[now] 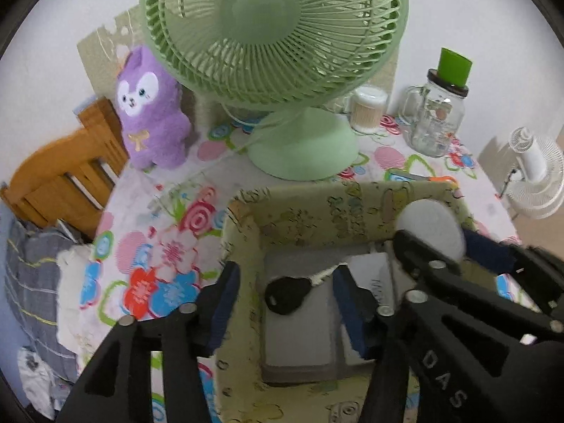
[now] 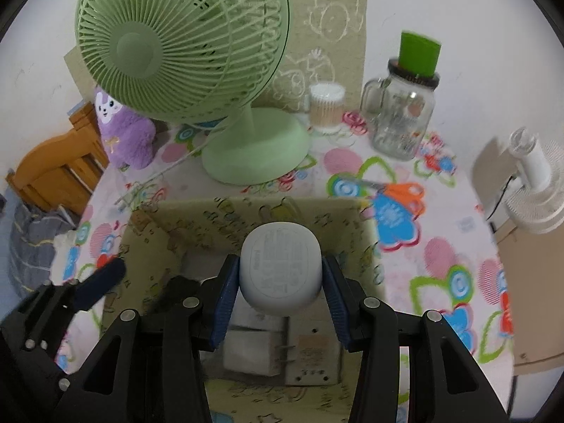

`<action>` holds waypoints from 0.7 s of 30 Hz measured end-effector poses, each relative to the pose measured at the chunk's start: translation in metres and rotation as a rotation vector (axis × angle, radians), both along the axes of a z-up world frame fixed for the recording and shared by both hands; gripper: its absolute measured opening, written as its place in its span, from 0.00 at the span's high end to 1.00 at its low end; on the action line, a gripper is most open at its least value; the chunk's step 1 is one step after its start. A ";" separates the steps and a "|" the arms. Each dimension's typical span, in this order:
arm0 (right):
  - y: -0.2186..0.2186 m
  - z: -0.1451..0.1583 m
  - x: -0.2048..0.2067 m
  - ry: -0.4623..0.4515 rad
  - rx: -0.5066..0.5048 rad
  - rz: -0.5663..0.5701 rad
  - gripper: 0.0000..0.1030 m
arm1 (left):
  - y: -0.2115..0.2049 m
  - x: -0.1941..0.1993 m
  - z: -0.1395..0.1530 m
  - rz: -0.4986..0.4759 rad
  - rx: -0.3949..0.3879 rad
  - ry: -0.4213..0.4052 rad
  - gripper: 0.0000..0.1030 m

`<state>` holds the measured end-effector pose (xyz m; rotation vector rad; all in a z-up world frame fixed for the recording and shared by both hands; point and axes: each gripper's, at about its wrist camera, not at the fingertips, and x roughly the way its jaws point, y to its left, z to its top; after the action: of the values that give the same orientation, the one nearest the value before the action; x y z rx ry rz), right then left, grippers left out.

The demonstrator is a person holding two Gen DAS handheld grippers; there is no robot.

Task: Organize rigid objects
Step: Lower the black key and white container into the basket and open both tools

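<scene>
- Your right claw (image 2: 280, 282) pinches the white case (image 2: 281, 270) directly over the box (image 2: 197, 218); lower it straight.
- Your left claw (image 1: 285, 303) stands spread, the black key (image 1: 287, 294) lying loose between its pads, long axis toward 2 o'clock.

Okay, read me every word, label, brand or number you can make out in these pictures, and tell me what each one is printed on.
"DAS": raised letters on the black frame of the right gripper, seen in the left wrist view.
Fine print on the white case held between the right gripper's fingers: too small and blurred to read.
Label on the box inside the basket: unreadable.
Printing on the glass jar: unreadable.
</scene>
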<state>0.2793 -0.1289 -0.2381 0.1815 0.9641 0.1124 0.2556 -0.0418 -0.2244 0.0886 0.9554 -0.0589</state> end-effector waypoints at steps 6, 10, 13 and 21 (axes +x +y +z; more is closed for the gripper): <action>-0.001 -0.003 -0.006 0.012 -0.014 -0.015 0.35 | -0.005 -0.008 -0.001 -0.012 0.008 0.006 0.35; -0.003 0.000 -0.013 0.006 -0.022 -0.008 0.32 | -0.006 -0.015 0.003 -0.019 0.015 -0.001 0.31; -0.004 0.004 -0.019 0.005 -0.017 -0.005 0.29 | -0.006 -0.022 0.007 -0.024 -0.004 0.000 0.25; -0.006 0.017 -0.039 -0.008 -0.018 -0.001 0.27 | -0.006 -0.043 0.018 -0.015 -0.002 -0.012 0.24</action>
<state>0.2403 -0.1345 -0.2214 0.1651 0.9567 0.1034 0.2126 -0.0482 -0.2062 0.0942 0.9431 -0.0727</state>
